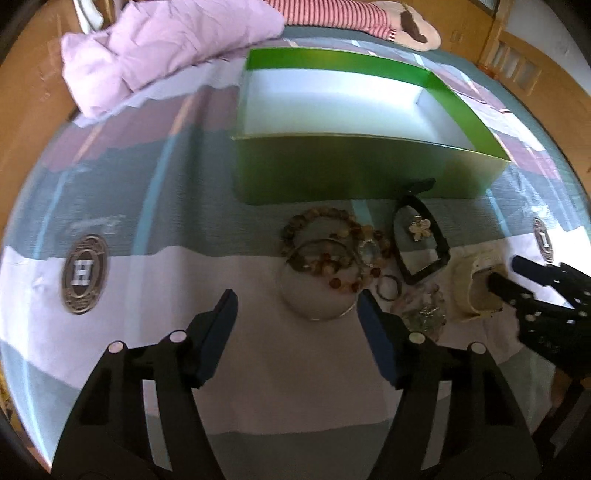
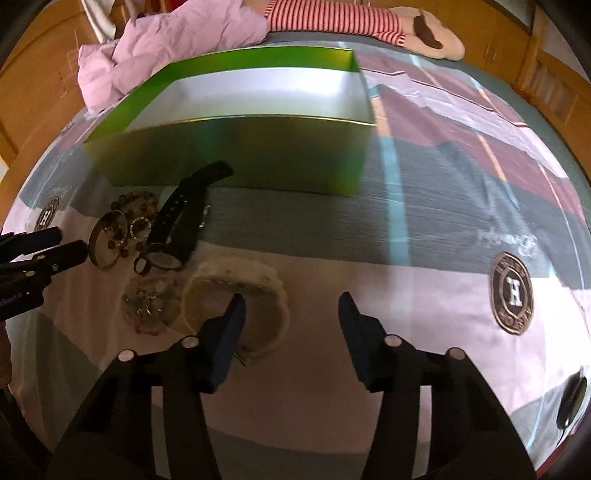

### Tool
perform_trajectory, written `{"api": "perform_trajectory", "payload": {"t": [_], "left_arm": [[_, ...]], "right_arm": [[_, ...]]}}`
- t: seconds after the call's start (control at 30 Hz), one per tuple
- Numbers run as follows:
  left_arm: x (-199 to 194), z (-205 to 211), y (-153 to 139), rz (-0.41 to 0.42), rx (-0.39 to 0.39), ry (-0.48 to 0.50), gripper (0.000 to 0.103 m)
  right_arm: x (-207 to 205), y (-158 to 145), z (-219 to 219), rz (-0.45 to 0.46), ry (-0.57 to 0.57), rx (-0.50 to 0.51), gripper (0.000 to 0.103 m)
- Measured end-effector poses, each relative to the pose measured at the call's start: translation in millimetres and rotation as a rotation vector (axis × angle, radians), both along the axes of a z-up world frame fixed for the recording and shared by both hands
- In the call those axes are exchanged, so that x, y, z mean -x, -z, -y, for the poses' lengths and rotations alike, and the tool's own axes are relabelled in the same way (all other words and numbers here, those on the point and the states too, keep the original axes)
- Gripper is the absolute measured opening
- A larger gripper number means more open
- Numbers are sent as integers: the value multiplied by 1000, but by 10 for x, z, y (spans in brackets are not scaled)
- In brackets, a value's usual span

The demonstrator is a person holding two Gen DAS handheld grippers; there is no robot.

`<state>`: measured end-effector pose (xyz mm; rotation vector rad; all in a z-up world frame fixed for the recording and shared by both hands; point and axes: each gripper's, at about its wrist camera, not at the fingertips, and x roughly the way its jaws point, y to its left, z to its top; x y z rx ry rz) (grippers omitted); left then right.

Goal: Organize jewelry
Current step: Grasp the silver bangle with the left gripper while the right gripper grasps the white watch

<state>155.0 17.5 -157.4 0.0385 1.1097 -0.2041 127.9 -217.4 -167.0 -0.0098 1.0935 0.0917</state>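
A pile of jewelry lies on a bedspread in front of an open green box [image 1: 332, 166] with a white inside. It holds beaded bracelets [image 1: 321, 240], a metal bangle [image 1: 314, 291], a black watch [image 1: 421, 240] and a cream fluffy bracelet [image 1: 469, 288]. My left gripper [image 1: 295, 306] is open, just short of the bangle. My right gripper [image 2: 291, 310] is open, its left finger over the cream bracelet [image 2: 236, 291]. The box [image 2: 236, 155], watch [image 2: 177, 218] and bangle [image 2: 105, 240] show in the right wrist view. Each gripper shows in the other's view [image 1: 517, 273] [image 2: 70, 243].
A pink quilt [image 1: 159, 44] and a striped plush toy [image 1: 369, 18] lie behind the box. The bedspread [image 1: 110, 184] has round H emblems [image 2: 511, 293]. Wooden furniture [image 2: 554, 85] rings the bed.
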Motion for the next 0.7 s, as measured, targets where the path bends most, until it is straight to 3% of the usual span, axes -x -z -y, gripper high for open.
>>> {"api": "perform_trajectory", "payload": {"t": [0.1, 0.2, 0.3, 0.37, 0.4, 0.43, 0.7], "left_arm": [[-101, 16, 101, -26, 10, 6, 67], [-225, 6, 230, -80, 38, 11, 42], [-315, -31, 266, -80, 75, 4, 40], [-330, -49, 264, -79, 81, -7, 26], [-329, -77, 263, -85, 90, -21, 10], [-326, -121, 253, -98, 133, -31, 6], [-97, -159, -45, -41, 157, -22, 4]], "right_arm": [[-95, 97, -32, -36, -8, 6, 30], [-139, 130, -54, -31, -17, 24, 22], [-162, 128, -44, -27, -18, 25, 18], [-188, 134, -38, -25, -17, 37, 11], [-193, 138, -40, -25, -19, 36, 8], [-197, 128, -38, -27, -22, 28, 8], [-26, -81, -80, 2, -47, 29, 8]]}}
